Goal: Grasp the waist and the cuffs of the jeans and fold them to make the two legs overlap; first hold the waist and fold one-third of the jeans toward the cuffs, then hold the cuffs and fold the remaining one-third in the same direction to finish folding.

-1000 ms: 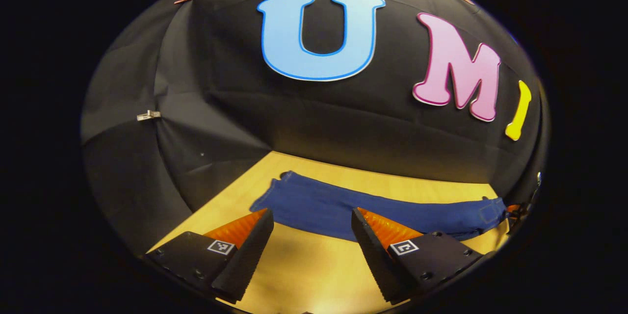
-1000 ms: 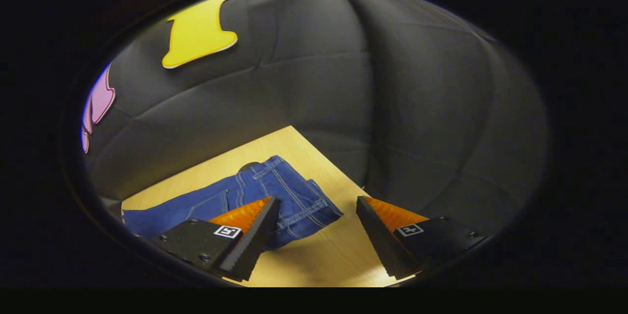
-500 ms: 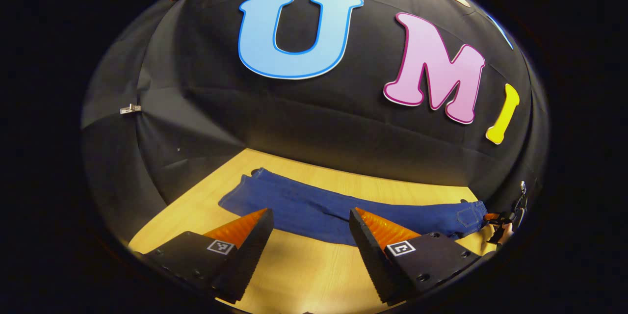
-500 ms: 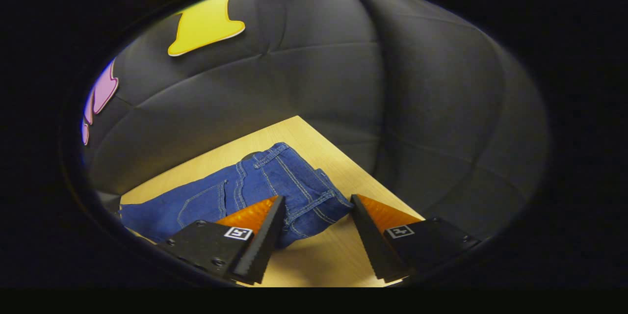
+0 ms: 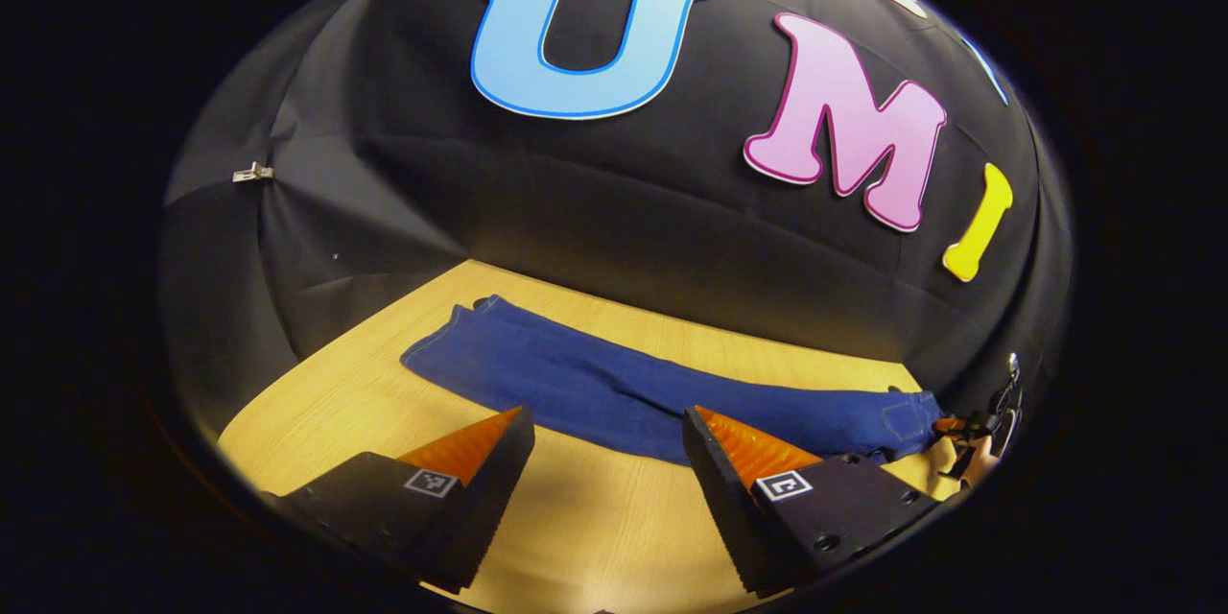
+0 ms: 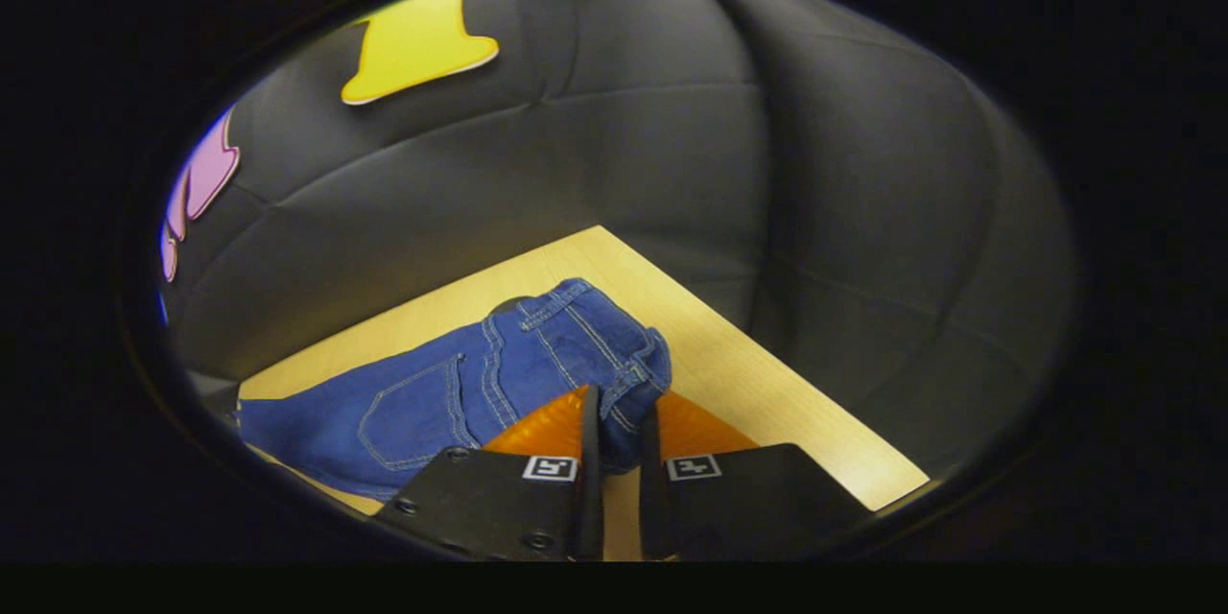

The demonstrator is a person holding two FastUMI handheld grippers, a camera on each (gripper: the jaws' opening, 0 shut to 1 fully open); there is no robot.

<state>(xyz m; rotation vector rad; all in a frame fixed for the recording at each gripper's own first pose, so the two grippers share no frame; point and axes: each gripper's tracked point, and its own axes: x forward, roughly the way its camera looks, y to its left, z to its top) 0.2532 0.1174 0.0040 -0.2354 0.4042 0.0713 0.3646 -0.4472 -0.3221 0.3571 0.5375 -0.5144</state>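
- I read the left tongs (image 5: 606, 441) as spread apart with nothing between them, hovering above the desk (image 5: 365, 393) on the near side of the jeans (image 5: 614, 389).
- In the left gripper view the jeans lie flat on the desk in a long strip, the cuffs (image 5: 451, 341) at the left end and the waist (image 5: 911, 413) at the far right, where the other tongs meet it.
- In the right gripper view the right tongs (image 6: 619, 432) stand nearly together, clamped on the near corner of the waist (image 6: 628, 379); the jeans (image 6: 451, 398) run off to the left across the desk (image 6: 767, 384).
- Risk: the bite looks shallow, taken at the waist corner. I judge that it could catch one layer alone, or slip under the denim's weight on lifting.
- Risk: the cuffs are not yet held. Lifting the waist alone would likely drag or twist the legs, so they would overlap askew.
- Risk: the left tongs point at mid-leg, well apart from the cuffs. Closing here would likely gather the cloth into a bunch.
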